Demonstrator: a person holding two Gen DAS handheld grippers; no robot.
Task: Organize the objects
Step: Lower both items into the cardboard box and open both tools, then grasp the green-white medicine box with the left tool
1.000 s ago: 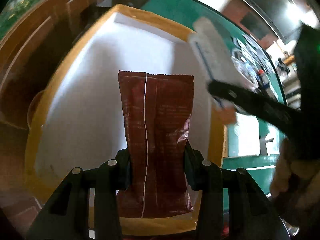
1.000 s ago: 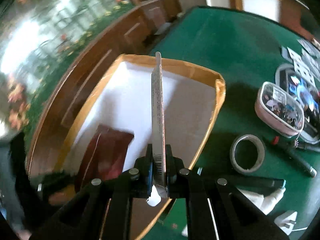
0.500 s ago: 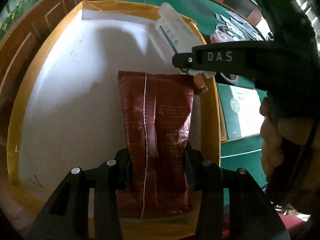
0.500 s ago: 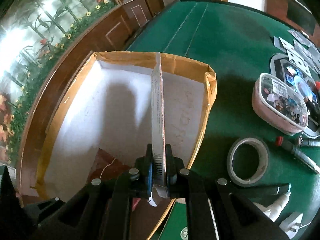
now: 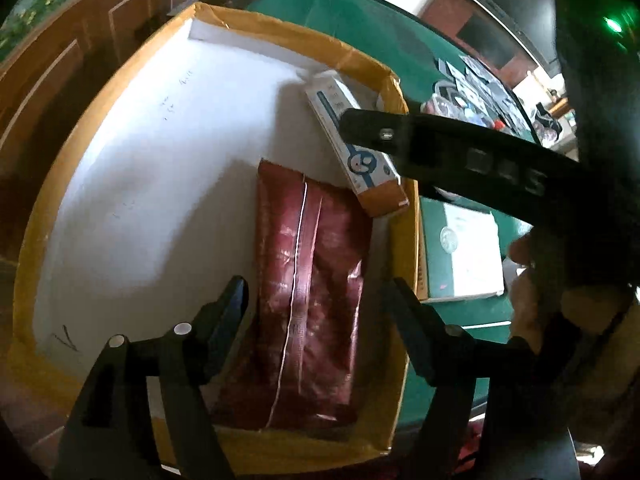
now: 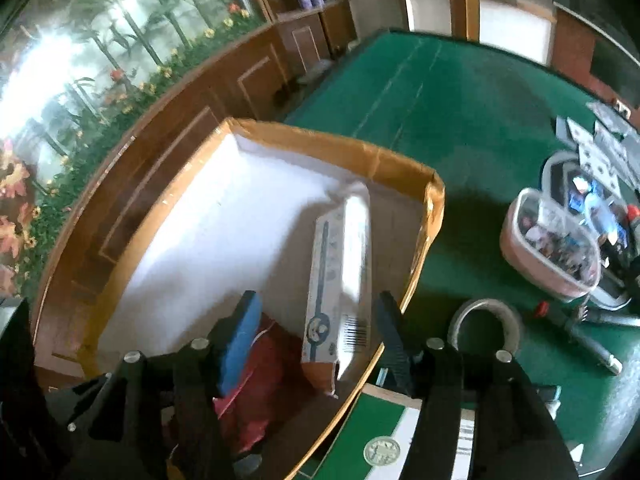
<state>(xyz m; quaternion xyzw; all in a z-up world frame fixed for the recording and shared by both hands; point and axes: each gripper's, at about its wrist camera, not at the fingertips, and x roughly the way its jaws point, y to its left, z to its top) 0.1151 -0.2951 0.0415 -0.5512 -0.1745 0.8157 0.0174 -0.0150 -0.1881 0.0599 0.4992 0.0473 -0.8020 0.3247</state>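
A dark red foil packet (image 5: 312,280) lies flat on the white floor of an open box with tan taped walls (image 5: 52,184). My left gripper (image 5: 316,292) hangs over the packet's near end, its jaws opening, pads clear of the foil. A flat white carton with blue print (image 5: 352,148) rests in the box against the right wall, one end on the packet. In the right wrist view the same carton (image 6: 340,276) lies beyond my right gripper (image 6: 316,308), whose jaws are opening, apart from it. The red packet (image 6: 256,376) shows at lower left, inside the box (image 6: 432,208).
The box sits on a green felt table (image 6: 440,112). To its right are a tape roll (image 6: 486,324), a clear tub of small items (image 6: 552,248), playing cards (image 6: 600,140), a pen (image 6: 580,336) and a green and white booklet (image 6: 384,436). A wooden panelled wall runs along the left.
Both grippers opened. The red packet left the left gripper's pads and lies in the box. The white carton dropped from the right gripper and now lies flat against the box's right wall.
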